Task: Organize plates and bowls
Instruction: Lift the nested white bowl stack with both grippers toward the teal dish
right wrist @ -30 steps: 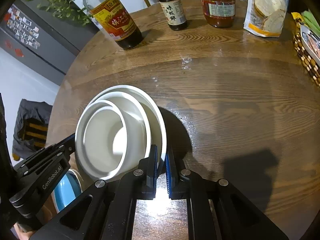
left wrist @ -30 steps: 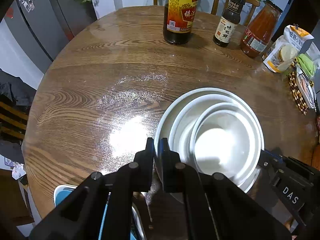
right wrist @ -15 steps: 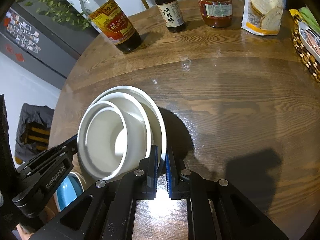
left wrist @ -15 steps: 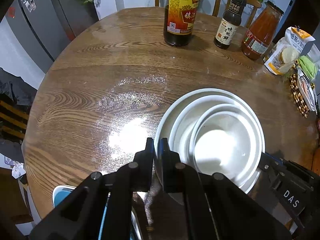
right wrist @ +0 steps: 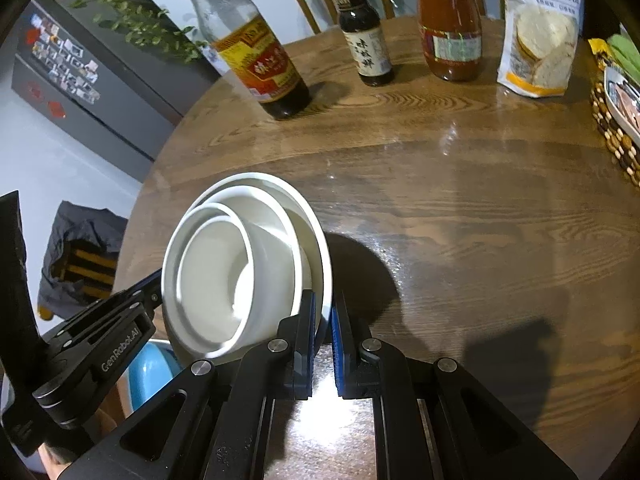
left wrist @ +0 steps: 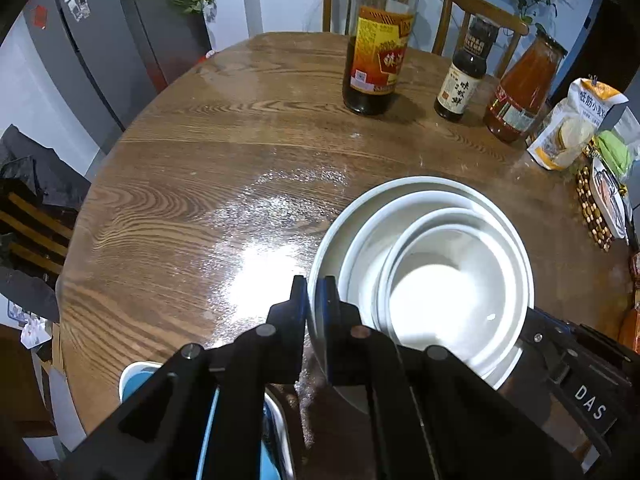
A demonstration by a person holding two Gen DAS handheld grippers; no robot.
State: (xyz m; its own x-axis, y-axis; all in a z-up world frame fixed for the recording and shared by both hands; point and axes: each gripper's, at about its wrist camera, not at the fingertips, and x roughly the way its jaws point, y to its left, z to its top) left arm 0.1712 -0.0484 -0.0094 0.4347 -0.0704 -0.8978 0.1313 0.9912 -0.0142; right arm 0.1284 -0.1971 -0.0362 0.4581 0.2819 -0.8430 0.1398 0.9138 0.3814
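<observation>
A: Where is the white stack (left wrist: 424, 276) seen?

B: It is seen over the round wooden table (left wrist: 208, 184), on the near side of the tall brown bottle (left wrist: 378, 40). A big plate (right wrist: 320, 248) is at the bottom, a bowl (right wrist: 276, 256) is set in it, and a small bowl (right wrist: 208, 276) is set in that.

A: How is the stack held?

B: The plate's rim is pinched on two sides. The left tongs (left wrist: 316, 292) are clamped on the rim on the side away from the flour bag (left wrist: 576, 124). The right tongs (right wrist: 323, 312) are clamped on the rim on the other side.

A: Is the stack flat?

B: It looks tipped in the right view, and a dark shadow is thrown on the table just beside it.

A: What else is seen past the stack?

B: A small dark bottle (left wrist: 464, 76) and a red sauce bottle (left wrist: 524, 88) are stood beside the tall brown bottle. Something blue (right wrist: 148, 372) is seen under the near edge of the stack
</observation>
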